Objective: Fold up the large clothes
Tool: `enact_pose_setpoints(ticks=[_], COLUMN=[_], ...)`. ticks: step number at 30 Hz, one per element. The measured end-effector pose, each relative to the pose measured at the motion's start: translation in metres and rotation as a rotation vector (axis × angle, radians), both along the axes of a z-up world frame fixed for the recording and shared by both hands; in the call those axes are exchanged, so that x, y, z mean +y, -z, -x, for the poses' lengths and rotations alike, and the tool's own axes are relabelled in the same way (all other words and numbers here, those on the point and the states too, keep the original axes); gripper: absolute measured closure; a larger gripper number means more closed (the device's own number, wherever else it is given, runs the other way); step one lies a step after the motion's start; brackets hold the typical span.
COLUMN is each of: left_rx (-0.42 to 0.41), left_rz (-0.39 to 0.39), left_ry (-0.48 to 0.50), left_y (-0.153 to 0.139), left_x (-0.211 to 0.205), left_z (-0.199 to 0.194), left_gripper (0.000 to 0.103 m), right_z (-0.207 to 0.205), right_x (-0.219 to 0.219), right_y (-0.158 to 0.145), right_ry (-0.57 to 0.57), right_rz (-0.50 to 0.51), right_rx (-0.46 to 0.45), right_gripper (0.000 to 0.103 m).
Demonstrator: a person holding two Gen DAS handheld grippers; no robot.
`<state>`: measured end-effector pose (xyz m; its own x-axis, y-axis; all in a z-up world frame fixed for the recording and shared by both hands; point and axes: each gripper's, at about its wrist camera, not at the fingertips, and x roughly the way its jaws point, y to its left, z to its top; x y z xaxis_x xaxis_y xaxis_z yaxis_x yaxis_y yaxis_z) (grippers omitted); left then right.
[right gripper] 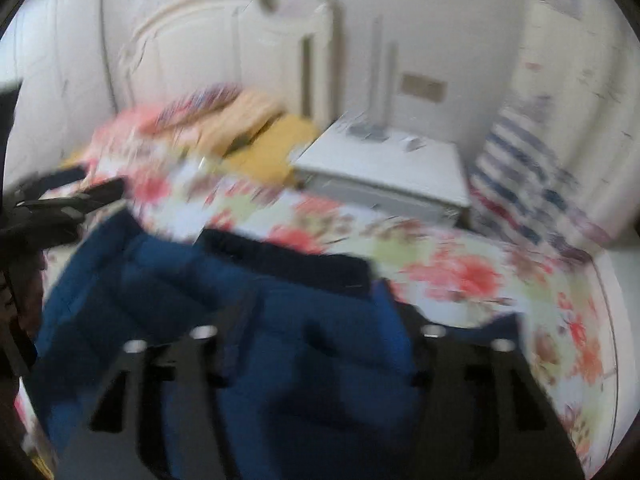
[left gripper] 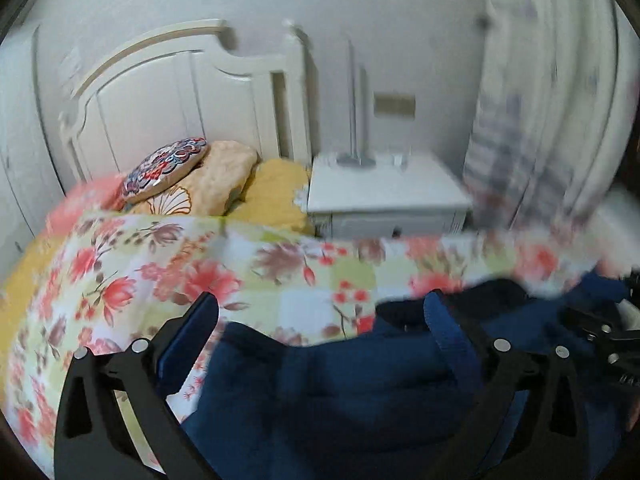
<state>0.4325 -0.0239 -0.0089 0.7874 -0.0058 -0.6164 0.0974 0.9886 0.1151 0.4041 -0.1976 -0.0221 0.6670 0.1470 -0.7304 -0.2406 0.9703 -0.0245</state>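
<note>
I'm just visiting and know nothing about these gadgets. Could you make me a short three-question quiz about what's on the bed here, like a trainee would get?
1. True or false: the blue garment lies on a floral bedspread.
2. What stands beside the bed, right of the headboard: A) a chair, B) a white nightstand, C) a laundry basket?
3. Fill in: the left gripper has its jaws ____ , with cloth below them but not pinched.

Key
1. True.
2. B.
3. Open; the fingers stand wide apart over the garment.
</note>
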Motion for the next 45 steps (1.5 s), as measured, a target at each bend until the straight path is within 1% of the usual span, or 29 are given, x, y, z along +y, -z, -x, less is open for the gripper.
enact_pose_setpoints(ticks=[1,3,4,6,7,8,9,12,16,22,24,25,26,27,28,29,31,32,33,34,35,36,37,38,39,42,43,44,45], left_rx=[0.010,0.034,0.051,0.128,0.164,0.201,0.215,0.216,0.202,0.187,0.194,0.205,0.212,0.212,0.206,0.188,0.159,0.174,0.210,0.237,0.246,0.237,0.222,0.198,0.185,0.187,0.221,0.262,0.260], left_rz=[-0.038,-0.082,-0.087,-0.084,-0.083,-0.075,-0.067,-0.063,-0.066,-0.067,-0.052,-0.022,0.010,0.049,0.079,0.103,0.139,0.176,0.198,0.208,0.222,0.253,0.268,0.282,0.307,0.449,0.506,0.567,0.612], left_ry=[0.001,-0.001,0.004,0.024,0.032,0.034,0.029,0.026,0.025,0.021,0.025,0.032,0.036,0.032,0.026,-0.004,-0.039,-0.034,-0.026,-0.024,-0.024,-0.026,-0.032,-0.053,-0.080,-0.169,-0.213,-0.230,-0.229], left_y=[0.009,0.022,0.028,0.050,0.060,0.071,0.077,0.086,0.090,0.091,0.091,0.089,0.086,0.082,0.078,0.072,0.064,0.064,0.068,0.072,0.073,0.072,0.071,0.070,0.071,0.079,0.088,0.097,0.100], left_x=[-0.009,-0.018,-0.020,-0.023,-0.024,-0.025,-0.024,-0.024,-0.023,-0.023,-0.021,-0.017,-0.012,-0.003,0.004,0.017,0.038,0.050,0.057,0.061,0.065,0.069,0.071,0.075,0.081,0.112,0.125,0.134,0.140], left_z=[-0.004,-0.012,-0.015,-0.023,-0.027,-0.032,-0.034,-0.037,-0.034,-0.033,-0.034,-0.035,-0.036,-0.035,-0.034,-0.031,-0.025,-0.025,-0.029,-0.032,-0.033,-0.033,-0.031,-0.028,-0.026,-0.026,-0.030,-0.034,-0.035], left_gripper=[0.004,0.004,0.004,0.004,0.004,0.004,0.004,0.004,0.004,0.004,0.004,0.004,0.004,0.004,0.004,0.004,0.004,0.004,0.004,0.004,0.004,0.004,0.004,0.004,0.004,0.004,0.004,0.005,0.004], right_z=[-0.007,-0.018,-0.019,-0.024,-0.024,-0.024,-0.023,-0.021,-0.020,-0.022,-0.022,-0.022,-0.023,-0.023,-0.021,-0.019,-0.009,-0.006,-0.004,-0.003,-0.002,0.002,0.006,0.010,0.013,0.018,0.019,0.019,0.019], right_x=[0.007,0.020,0.023,0.031,0.032,0.032,0.029,0.023,0.024,0.024,0.025,0.024,0.020,0.014,0.009,0.001,-0.025,-0.040,-0.064,-0.080,-0.101,-0.120,-0.132,-0.143,-0.151,-0.159,-0.166,-0.173,-0.183], right_y=[0.005,0.018,0.024,0.041,0.048,0.055,0.059,0.065,0.068,0.071,0.071,0.070,0.068,0.064,0.060,0.055,0.043,0.040,0.039,0.040,0.042,0.045,0.047,0.051,0.057,0.063,0.066,0.069,0.073], right_ry=[-0.001,-0.001,-0.014,-0.039,-0.044,-0.044,-0.040,-0.024,-0.020,-0.014,-0.014,-0.016,-0.018,-0.011,0.002,0.022,0.119,0.159,0.214,0.250,0.296,0.316,0.329,0.334,0.328,0.331,0.334,0.336,0.340], right_rz=[0.003,0.043,0.053,0.096,0.110,0.109,0.098,0.052,0.072,0.073,0.087,0.087,0.064,0.048,0.050,0.047,0.068,0.061,0.036,0.018,0.000,-0.047,-0.074,-0.104,-0.139,-0.204,-0.259,-0.310,-0.378], right_rx=[0.019,0.047,0.059,0.091,0.090,0.086,0.080,0.061,0.043,0.038,0.034,0.037,0.047,0.049,0.044,0.035,-0.004,-0.010,0.001,0.018,0.035,0.043,0.043,0.049,0.059,0.040,0.036,0.039,0.045], right_gripper=[0.060,0.060,0.058,0.055,0.054,0.053,0.053,0.053,0.053,0.053,0.053,0.053,0.056,0.060,0.070,0.071,0.062,0.047,0.044,0.044,0.047,0.047,0.050,0.053,0.053,0.053,0.053,0.053,0.055])
